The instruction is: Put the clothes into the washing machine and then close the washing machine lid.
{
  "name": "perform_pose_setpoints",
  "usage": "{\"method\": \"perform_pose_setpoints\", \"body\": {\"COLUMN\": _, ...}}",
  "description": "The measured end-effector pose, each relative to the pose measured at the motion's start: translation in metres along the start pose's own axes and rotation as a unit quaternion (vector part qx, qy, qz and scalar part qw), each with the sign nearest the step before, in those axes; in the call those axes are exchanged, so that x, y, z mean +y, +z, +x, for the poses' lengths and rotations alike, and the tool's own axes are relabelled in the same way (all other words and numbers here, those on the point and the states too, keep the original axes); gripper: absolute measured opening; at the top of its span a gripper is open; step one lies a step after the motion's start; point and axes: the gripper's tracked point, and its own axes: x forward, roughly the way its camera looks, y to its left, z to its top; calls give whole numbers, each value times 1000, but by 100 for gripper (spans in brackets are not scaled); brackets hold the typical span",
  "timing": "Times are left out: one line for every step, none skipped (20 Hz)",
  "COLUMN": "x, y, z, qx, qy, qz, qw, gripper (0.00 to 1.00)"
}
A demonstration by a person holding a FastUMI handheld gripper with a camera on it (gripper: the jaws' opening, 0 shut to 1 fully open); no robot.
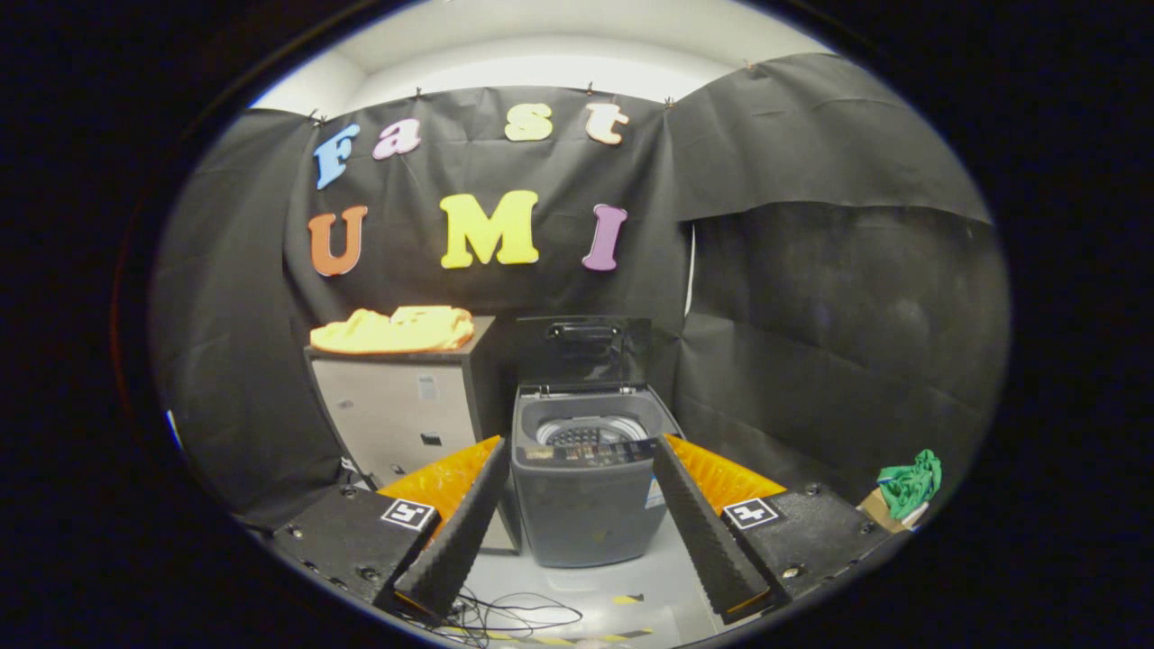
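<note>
A yellow-orange garment (395, 330) lies crumpled on top of a grey cabinet (406, 410), left of the washing machine. The small grey top-loading washing machine (586, 478) stands on the floor beyond my fingers, its dark lid (583, 350) raised upright and the drum (590, 431) showing. My gripper (579, 451) is open, held well back from the machine, with nothing between its fingers; the machine's front shows in the gap between them.
A green cloth (912, 482) sits on a brown cardboard box (879, 509) at the right, near the black cloth wall. Loose cables (505, 613) and striped tape (577, 635) lie on the pale floor in front of the machine.
</note>
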Motion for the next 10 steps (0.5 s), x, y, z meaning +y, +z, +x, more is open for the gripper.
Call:
{"method": "perform_pose_setpoints", "body": {"x": 3, "y": 17, "z": 8, "qx": -4, "qy": 4, "qz": 3, "qw": 1000, "gripper": 100}}
{"method": "perform_pose_setpoints", "body": {"x": 5, "y": 31, "z": 15, "qx": -10, "qy": 7, "qz": 5, "qw": 1000, "gripper": 100}}
{"method": "perform_pose_setpoints", "body": {"x": 9, "y": 50, "z": 23, "qx": -19, "qy": 11, "qz": 7, "qw": 1000, "gripper": 100}}
{"method": "perform_pose_setpoints", "body": {"x": 14, "y": 70, "z": 32, "qx": -28, "qy": 14, "qz": 8, "qw": 999, "gripper": 100}}
{"method": "perform_pose_setpoints", "body": {"x": 19, "y": 89, "z": 44, "qx": -37, "qy": 18, "qz": 7, "qw": 999, "gripper": 100}}
{"method": "perform_pose_setpoints", "body": {"x": 28, "y": 110, "z": 55, "qx": -48, "qy": 24, "qz": 7, "qw": 999, "gripper": 100}}
{"method": "perform_pose_setpoints", "body": {"x": 37, "y": 131, "z": 68, "qx": -59, "qy": 28, "qz": 7, "qw": 998, "gripper": 100}}
{"method": "perform_pose_setpoints", "body": {"x": 49, "y": 148, "z": 83, "qx": -65, "qy": 38, "qz": 7, "qw": 997, "gripper": 100}}
{"method": "perform_pose_setpoints", "body": {"x": 67, "y": 164, "z": 99, "qx": -67, "qy": 51, "qz": 9, "qw": 996, "gripper": 100}}
{"method": "perform_pose_setpoints", "body": {"x": 82, "y": 176, "z": 115, "qx": -66, "qy": 62, "qz": 10, "qw": 996, "gripper": 100}}
